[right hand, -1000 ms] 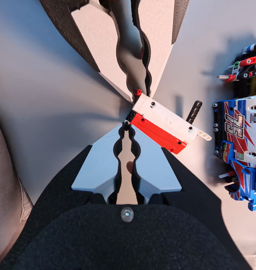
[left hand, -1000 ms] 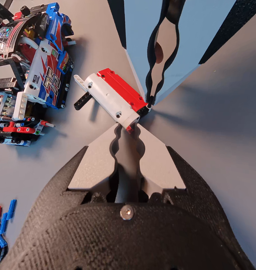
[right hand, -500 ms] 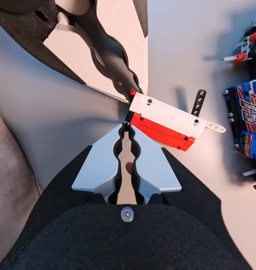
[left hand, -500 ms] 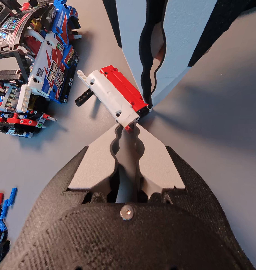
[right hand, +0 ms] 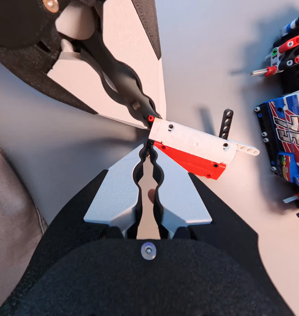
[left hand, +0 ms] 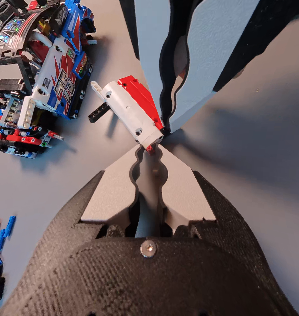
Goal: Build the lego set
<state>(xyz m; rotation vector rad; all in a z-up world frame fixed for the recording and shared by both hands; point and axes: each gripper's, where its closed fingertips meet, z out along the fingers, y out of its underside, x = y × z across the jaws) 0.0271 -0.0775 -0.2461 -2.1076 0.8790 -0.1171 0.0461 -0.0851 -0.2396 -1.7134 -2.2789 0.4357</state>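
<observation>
Tilted further since earlier, white-red panel assembly [left hand: 135, 109] hangs pinched between left gripper [left hand: 149, 147] on red pin and right gripper [right hand: 148, 147] on black corner, car [left hand: 42, 77] at 10 o'clock.

White-red panel assembly [left hand: 133, 111] — between two hand-held grippers; truck model [left hand: 41, 82] beside

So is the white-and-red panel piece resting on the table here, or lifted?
Lifted: the white-and-red panel piece is pinched at one end by both grippers, its shadow falling apart from it on the table.
</observation>
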